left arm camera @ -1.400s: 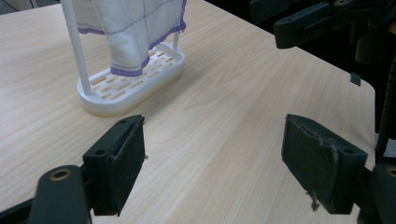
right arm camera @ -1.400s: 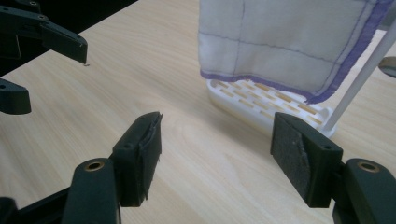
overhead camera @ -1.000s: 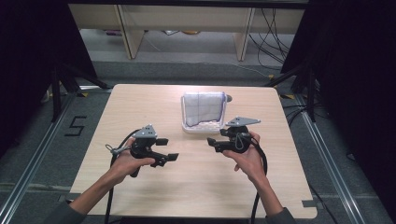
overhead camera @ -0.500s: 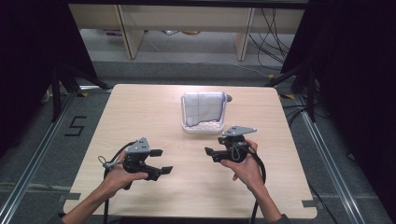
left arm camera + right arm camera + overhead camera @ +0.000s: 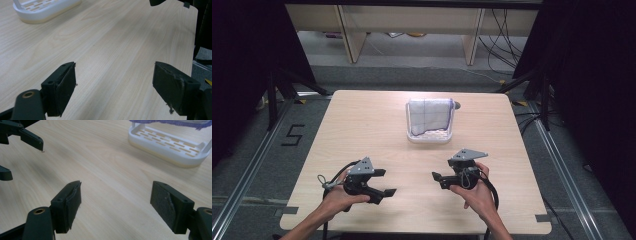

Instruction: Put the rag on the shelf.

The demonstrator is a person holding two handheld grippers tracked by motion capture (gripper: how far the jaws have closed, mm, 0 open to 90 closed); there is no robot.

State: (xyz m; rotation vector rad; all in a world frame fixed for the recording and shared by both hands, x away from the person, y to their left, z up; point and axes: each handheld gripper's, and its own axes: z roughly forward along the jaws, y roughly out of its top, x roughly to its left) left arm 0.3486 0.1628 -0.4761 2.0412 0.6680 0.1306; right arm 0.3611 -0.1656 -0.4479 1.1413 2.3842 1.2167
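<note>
A white slotted rack (image 5: 428, 137) stands at the middle back of the wooden table, with a white cloth with purple lines (image 5: 430, 116) draped over it. My left gripper (image 5: 386, 182) hovers low over the near left of the table, open and empty, its pads (image 5: 67, 83) wide apart. My right gripper (image 5: 438, 180) is at the near right, pointing left toward the other one. Its jaws have just been opening, with nothing between its pads (image 5: 72, 200). The rack (image 5: 170, 147) lies ahead to the right in the right gripper view, under the cloth's purple fringe (image 5: 172, 123).
The light wooden table (image 5: 362, 130) has bare surface between and around both grippers. Its near edge lies just below the person's hands. Dark stands and cables sit on the floor at both sides. The table's edge (image 5: 191, 37) runs along the right of the left gripper view.
Both hands have drawn back from the rack toward the table's near edge and sunk lower. The right gripper's jaws stand wider apart than before.
</note>
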